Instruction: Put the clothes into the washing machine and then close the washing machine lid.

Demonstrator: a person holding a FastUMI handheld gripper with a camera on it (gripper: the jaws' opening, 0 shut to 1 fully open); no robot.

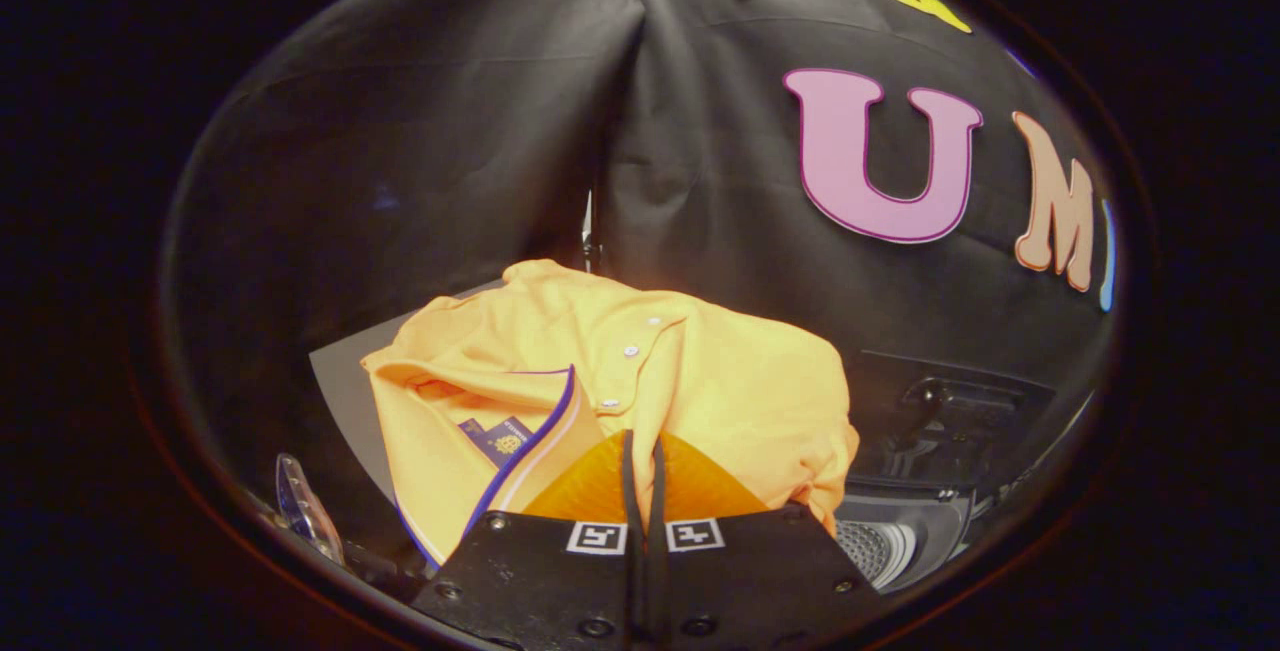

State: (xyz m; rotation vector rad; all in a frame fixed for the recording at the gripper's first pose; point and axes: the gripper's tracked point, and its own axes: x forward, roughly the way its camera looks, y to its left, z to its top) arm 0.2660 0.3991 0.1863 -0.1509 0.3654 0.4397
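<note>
The orange polo shirt (640, 381) is the biggest thing here, bunched and hanging from the hand-held gripper (640, 491), whose fingers are pressed together with a fold of the cloth pinched between them. Seen from the fingers, most of the fabric spreads from 10 to 2 o'clock, collar and button placket toward 11.

The washing machine (900, 531) lies low at about 4 o'clock, its ribbed drum opening showing just past the shirt's hanging corner, with the raised lid (950, 411) behind it at about 3 o'clock.

My judgement is that the step in hand is carrying the shirt over the opening. To do it well, keep the pinch firm, swing toward 4 o'clock until the whole bundle hangs over the drum, lower it inside, and only then let go, so no sleeve drapes over the rim and blocks the lid.

The table (340, 381) shows as a grey strip at 10 o'clock.

Much is hidden: the shirt covers most of the drum's mouth, and the lid's hinge is too dark to make out. A small clear object (300, 506) at 8 o'clock is too distorted to name.
</note>
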